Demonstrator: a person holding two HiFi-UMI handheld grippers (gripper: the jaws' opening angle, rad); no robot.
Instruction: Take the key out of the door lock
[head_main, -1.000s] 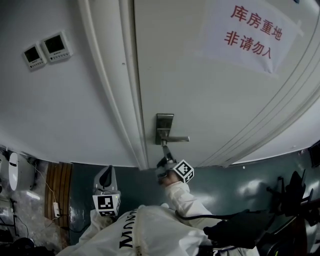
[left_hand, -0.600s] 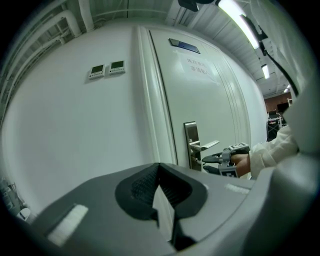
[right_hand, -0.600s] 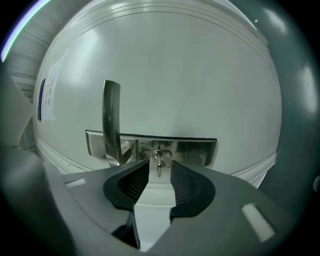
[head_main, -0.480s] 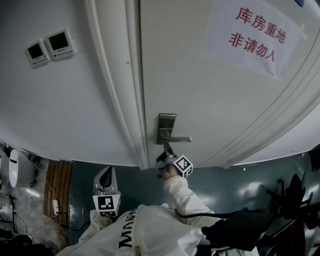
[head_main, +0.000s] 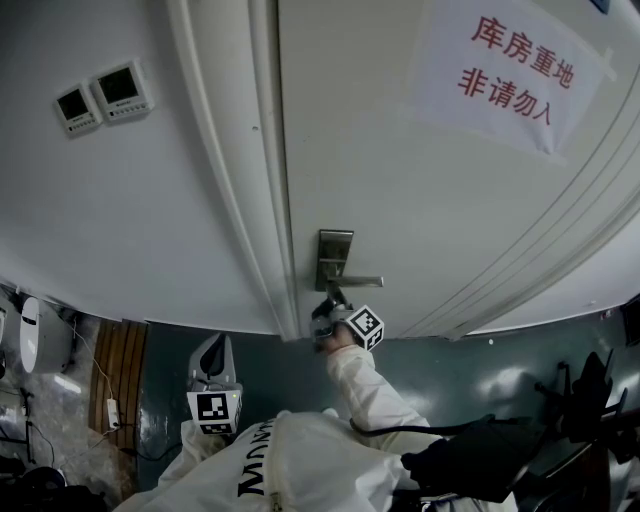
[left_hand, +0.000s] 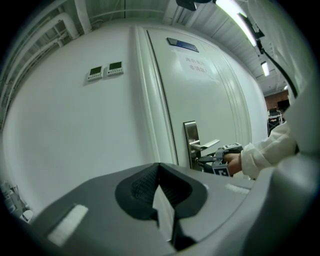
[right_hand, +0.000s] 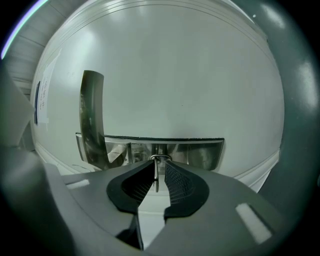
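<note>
A steel lock plate (head_main: 334, 258) with a lever handle (head_main: 358, 280) sits on the white door (head_main: 420, 180). The key (right_hand: 156, 172) hangs below the handle, seen edge-on in the right gripper view. My right gripper (right_hand: 159, 170) reaches level to the lock plate (right_hand: 150, 150). Its jaws have just been closing with the key between them. The key lies against the left pad, and a narrow gap shows at the right pad. In the head view this gripper (head_main: 330, 302) is just under the handle. My left gripper (head_main: 216, 342) hangs back, low at the left, shut on nothing (left_hand: 159, 167).
Two wall control panels (head_main: 100, 95) sit left of the door frame (head_main: 230, 170). A paper sign (head_main: 510, 65) with red characters is taped high on the door. A dark bag (head_main: 480, 455) and stands are on the floor at the right.
My right gripper has moved in closer to the lock, right under the handle. The left gripper has stayed where it was.
</note>
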